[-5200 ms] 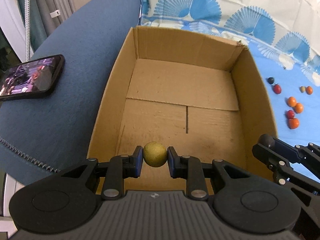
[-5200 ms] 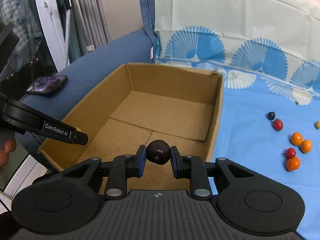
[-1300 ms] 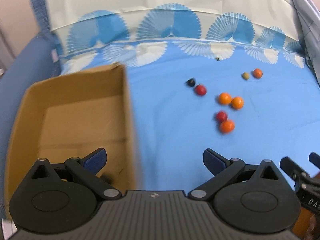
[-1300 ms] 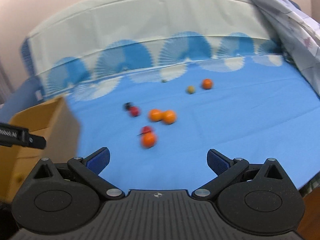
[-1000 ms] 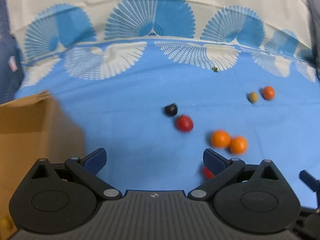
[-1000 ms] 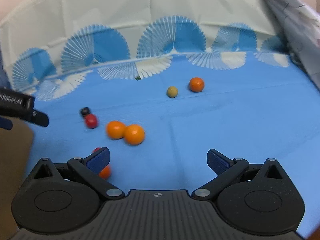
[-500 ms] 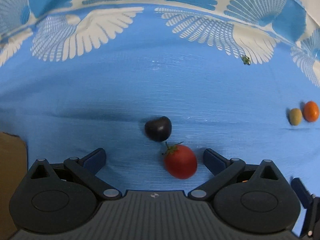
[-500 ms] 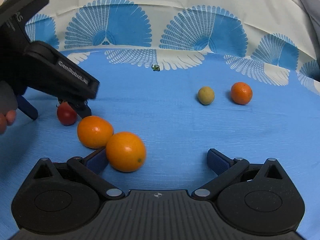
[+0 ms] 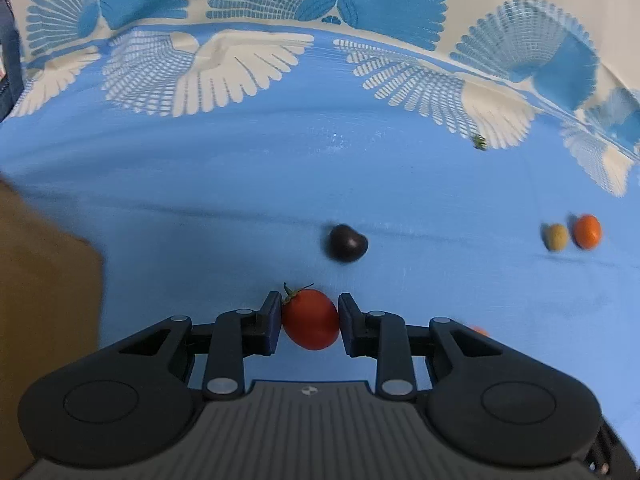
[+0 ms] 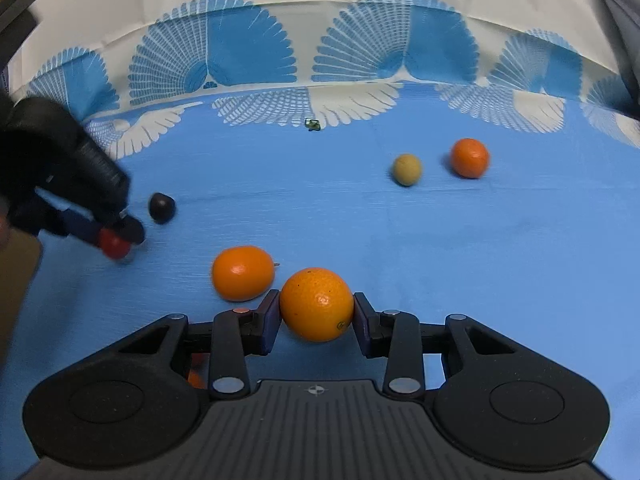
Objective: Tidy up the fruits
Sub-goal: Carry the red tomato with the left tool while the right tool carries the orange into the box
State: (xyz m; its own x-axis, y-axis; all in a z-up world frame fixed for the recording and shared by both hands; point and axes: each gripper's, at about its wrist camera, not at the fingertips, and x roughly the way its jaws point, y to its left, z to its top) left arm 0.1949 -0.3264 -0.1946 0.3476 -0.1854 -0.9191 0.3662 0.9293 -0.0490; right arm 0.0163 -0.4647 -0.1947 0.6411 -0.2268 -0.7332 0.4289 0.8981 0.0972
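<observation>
Both grippers are closing on fruit: left gripper [image 9: 309,320] around the tomato [image 9: 310,319], right gripper [image 10: 316,316] around the orange [image 10: 316,304], each centred between the pads.

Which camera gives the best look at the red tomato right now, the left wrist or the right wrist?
The left wrist view. There the tomato sits large and sharp between the closing left tongs, stem visible. In the right wrist view it is a small, blurred red blob at the left edge, partly hidden by those tongs.
</observation>
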